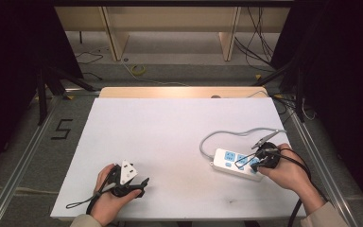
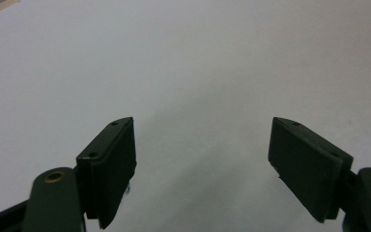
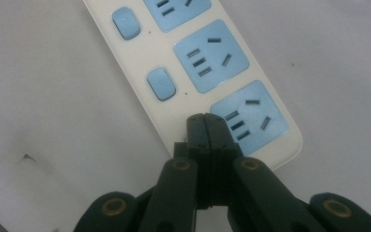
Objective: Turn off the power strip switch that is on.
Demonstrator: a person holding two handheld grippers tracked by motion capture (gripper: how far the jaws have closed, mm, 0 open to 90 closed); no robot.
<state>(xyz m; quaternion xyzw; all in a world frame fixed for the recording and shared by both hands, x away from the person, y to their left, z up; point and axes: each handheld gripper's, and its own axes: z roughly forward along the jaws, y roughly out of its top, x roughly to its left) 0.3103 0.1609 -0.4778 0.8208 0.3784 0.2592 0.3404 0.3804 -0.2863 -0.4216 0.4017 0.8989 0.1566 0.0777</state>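
A white power strip (image 1: 234,163) with blue sockets and blue switches lies on the right of the white board (image 1: 170,137). Its grey cable (image 1: 227,135) loops back and to the right. My right gripper (image 1: 256,164) is shut with nothing between the jaws, at the strip's right end. In the right gripper view the closed tips (image 3: 205,118) sit over the power strip (image 3: 207,63) beside its end socket, in line with the row of switches; whether they touch it I cannot tell. My left gripper (image 1: 142,184) rests near the board's front left. Its jaws (image 2: 203,123) stand wide open over bare board.
The strip's plug (image 1: 264,138) lies just behind the right hand. A wooden table edge (image 1: 179,92) runs along the back of the board. Metal rails (image 1: 23,156) flank both sides, and a "5" mark (image 1: 62,128) is on the floor at left.
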